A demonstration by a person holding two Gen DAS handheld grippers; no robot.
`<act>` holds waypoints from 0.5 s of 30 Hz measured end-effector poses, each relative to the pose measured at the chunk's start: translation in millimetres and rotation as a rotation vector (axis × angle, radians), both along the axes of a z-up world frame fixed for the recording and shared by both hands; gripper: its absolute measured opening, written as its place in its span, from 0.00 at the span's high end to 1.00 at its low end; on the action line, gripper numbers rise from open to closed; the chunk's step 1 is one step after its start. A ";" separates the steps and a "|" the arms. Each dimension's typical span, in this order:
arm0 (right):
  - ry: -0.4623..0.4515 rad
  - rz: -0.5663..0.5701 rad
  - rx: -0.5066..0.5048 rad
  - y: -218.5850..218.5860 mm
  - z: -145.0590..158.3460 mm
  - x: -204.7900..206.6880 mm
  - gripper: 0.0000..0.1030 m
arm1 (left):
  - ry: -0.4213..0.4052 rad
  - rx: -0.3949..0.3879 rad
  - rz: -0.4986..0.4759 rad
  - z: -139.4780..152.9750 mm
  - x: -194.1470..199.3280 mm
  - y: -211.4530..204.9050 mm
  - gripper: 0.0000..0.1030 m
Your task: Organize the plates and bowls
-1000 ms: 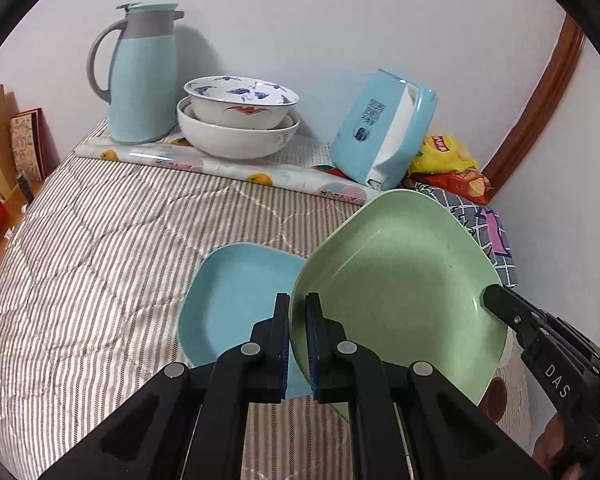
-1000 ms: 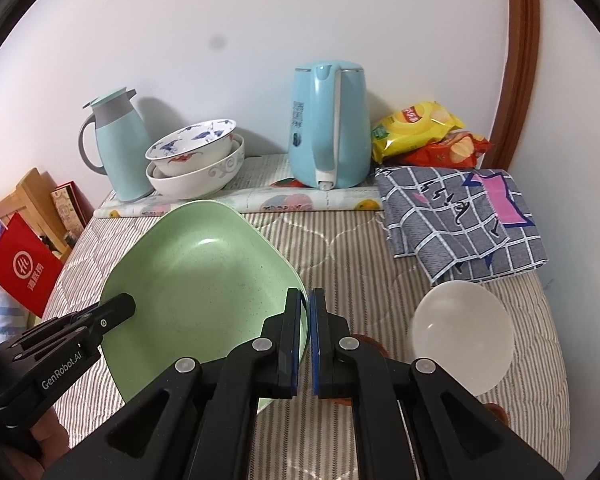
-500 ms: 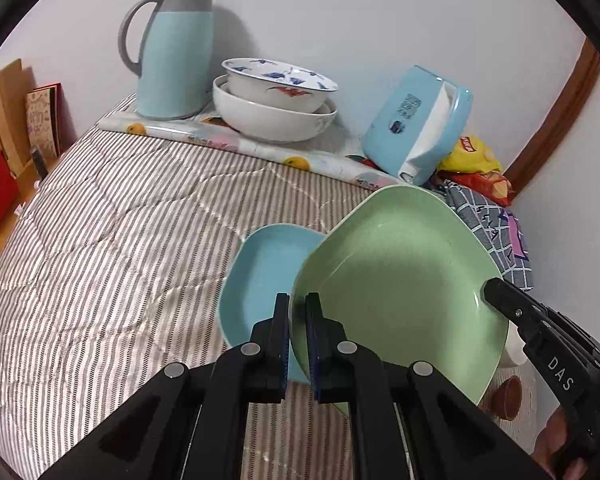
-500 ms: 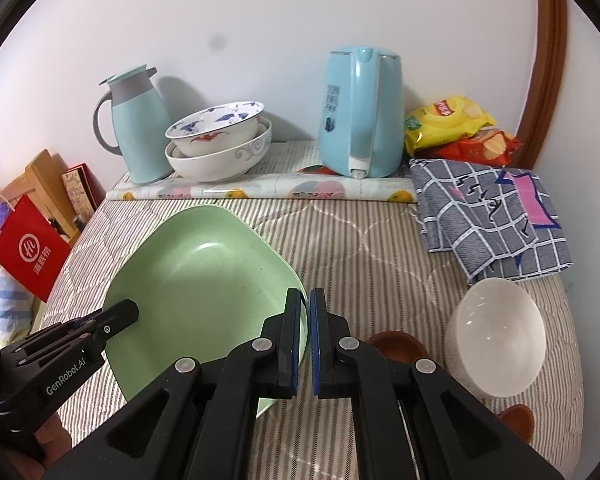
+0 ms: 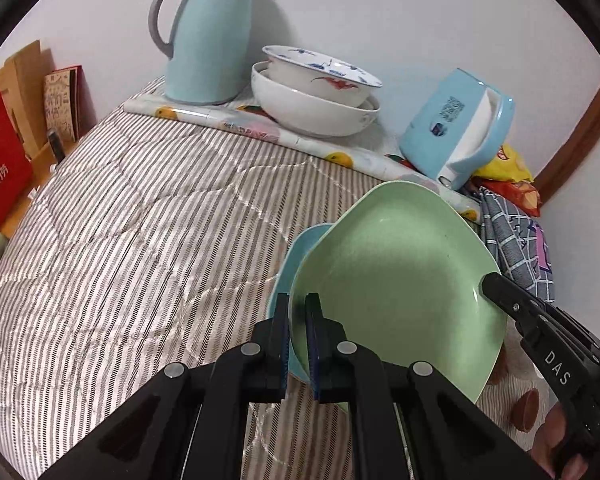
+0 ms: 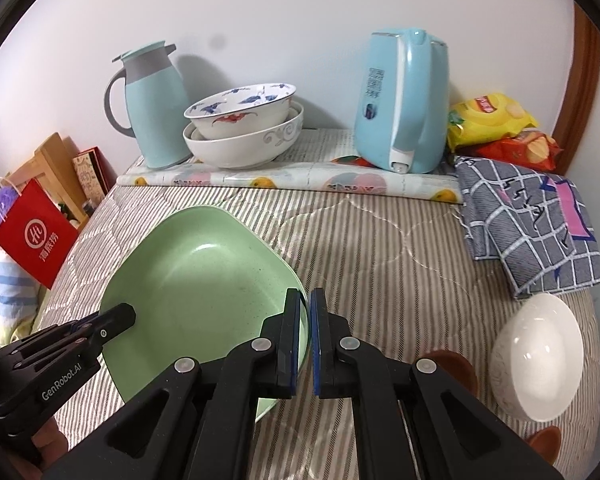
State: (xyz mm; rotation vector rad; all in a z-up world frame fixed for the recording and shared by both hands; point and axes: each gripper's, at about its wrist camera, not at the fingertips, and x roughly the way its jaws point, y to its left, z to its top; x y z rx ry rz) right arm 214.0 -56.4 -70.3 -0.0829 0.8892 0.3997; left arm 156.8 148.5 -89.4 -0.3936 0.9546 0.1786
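Note:
A green squarish plate (image 5: 396,284) is held between both grippers above the striped bed cover. My left gripper (image 5: 297,320) is shut on its near-left rim. My right gripper (image 6: 305,316) is shut on its opposite rim; the plate (image 6: 204,284) fills the left of the right wrist view. A blue plate (image 5: 300,248) lies under the green one, mostly hidden. Two stacked white patterned bowls (image 5: 316,96) stand at the back, also in the right wrist view (image 6: 244,128). A white bowl (image 6: 536,356) lies tilted at the right.
A blue thermos jug (image 5: 208,36) and a blue electric kettle (image 6: 404,100) stand at the back by the wall. Snack bags (image 6: 500,128) and a checked cloth (image 6: 532,224) lie at the right. Small brown dishes (image 6: 452,364) sit near the white bowl. A red bag (image 6: 36,236) is off the left edge.
Both grippers have carried the green plate left and forward over the blue plate, which now shows only as a sliver. The back bowls and jug look nearer.

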 end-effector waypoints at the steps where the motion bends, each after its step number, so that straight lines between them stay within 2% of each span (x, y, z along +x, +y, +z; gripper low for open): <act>1: 0.002 0.002 -0.002 1.2 -1.4 1.6 0.95 | 0.003 0.000 0.002 -1.8 1.1 0.8 0.92; 15: 0.030 0.016 -0.039 12.0 -26.2 27.7 0.94 | 0.046 0.011 -0.009 -24.8 21.7 1.0 0.92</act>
